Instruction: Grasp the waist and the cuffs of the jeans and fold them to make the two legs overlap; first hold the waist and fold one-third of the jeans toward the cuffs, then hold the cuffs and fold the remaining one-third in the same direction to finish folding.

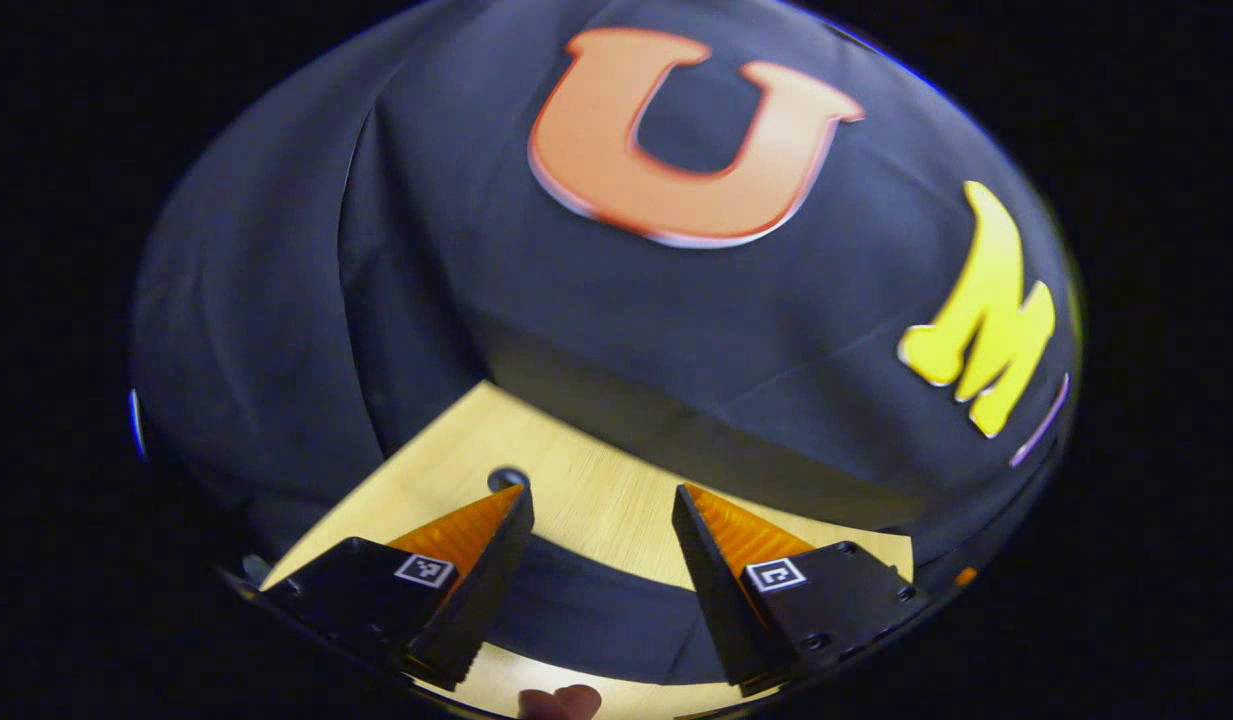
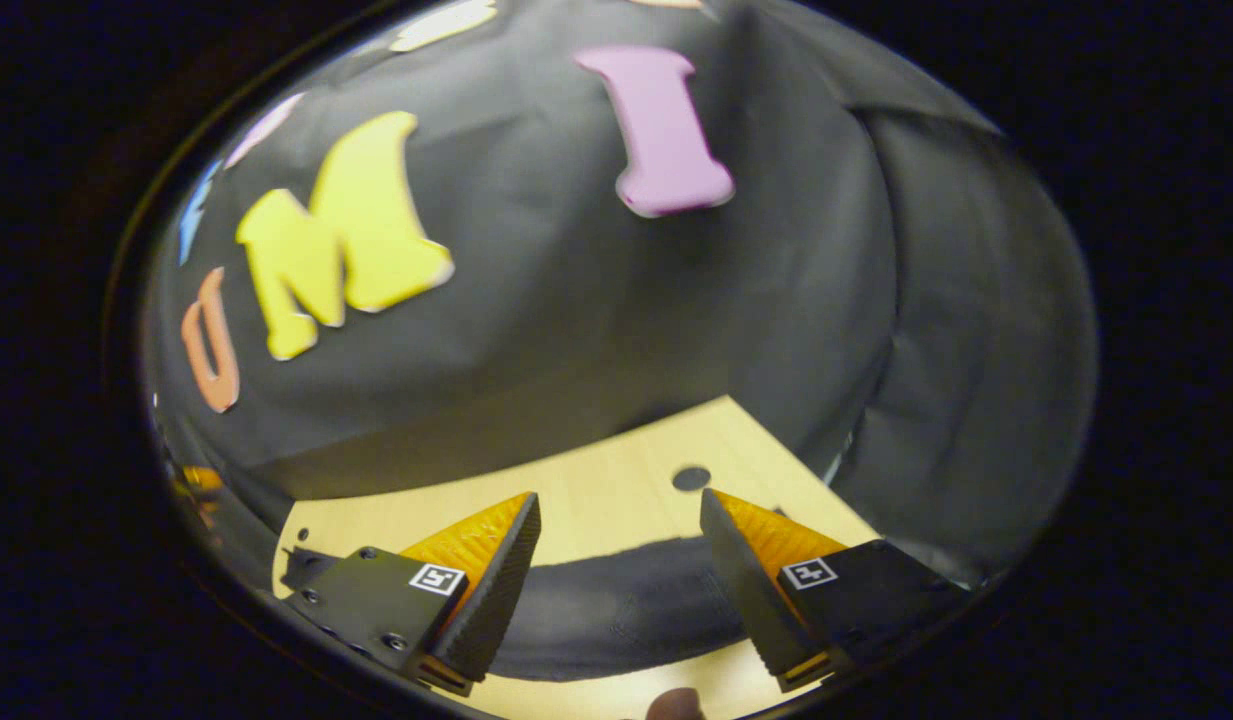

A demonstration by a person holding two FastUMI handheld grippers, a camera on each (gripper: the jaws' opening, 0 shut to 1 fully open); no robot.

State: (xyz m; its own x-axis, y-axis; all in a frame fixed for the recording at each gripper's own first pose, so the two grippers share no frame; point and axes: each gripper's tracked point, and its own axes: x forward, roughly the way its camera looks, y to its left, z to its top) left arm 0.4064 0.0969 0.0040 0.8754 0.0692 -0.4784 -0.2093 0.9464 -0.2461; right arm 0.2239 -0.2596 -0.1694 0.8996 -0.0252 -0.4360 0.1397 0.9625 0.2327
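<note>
Two hand-held grippers are hanging above a pale wooden table, each with its fingers spread apart and nothing between them. In the left gripper view, the left gripper is framing a dark band of the jeans at six o'clock. In the right gripper view, the right gripper is framing the jeans likewise. Both are seemingly lining up for a two-point grasp.

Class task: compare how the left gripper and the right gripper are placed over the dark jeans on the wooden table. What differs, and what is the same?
Left gripper has the table hole by its left fingertip; right gripper has a hole by its right fingertip. Shared: both are open, with the jeans across the gap, not gripped.
</note>
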